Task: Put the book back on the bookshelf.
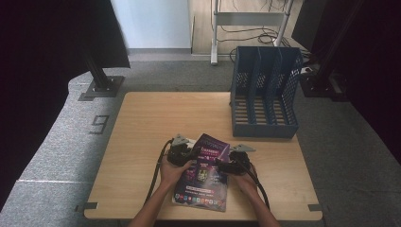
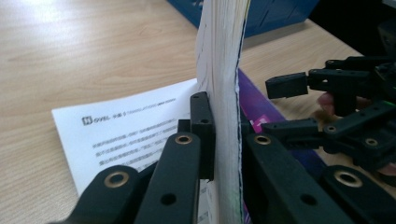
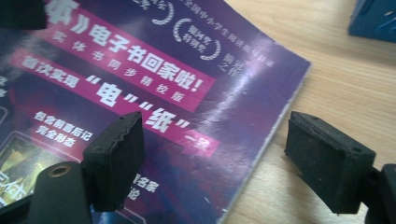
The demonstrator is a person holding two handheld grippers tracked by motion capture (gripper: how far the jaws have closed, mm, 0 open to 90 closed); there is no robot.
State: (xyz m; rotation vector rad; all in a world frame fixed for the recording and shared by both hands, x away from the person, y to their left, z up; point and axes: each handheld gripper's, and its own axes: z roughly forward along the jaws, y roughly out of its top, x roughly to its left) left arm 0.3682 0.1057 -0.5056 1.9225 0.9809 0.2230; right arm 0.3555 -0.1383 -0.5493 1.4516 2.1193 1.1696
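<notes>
Left tongs (image 2: 224, 140): clamped on magazine (image 2: 222, 70) edge | right tongs (image 3: 233, 158): wide, astride its edge

Magazine (image 3: 154, 93) cover runs past the top and left edges in the right gripper view; small print unreadable. Loose sheet (image 2: 126, 135) partly hidden behind the left gripper (image 2: 224, 135).

A blue mesh file rack (image 1: 265, 92) stands upright at the wooden table's (image 1: 146, 123) far right corner.

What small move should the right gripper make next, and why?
Probably close the right gripper on the book's right edge. The left gripper already clamps the other edge, while the right jaws stand open astride this edge, one pad over the cover.
</notes>
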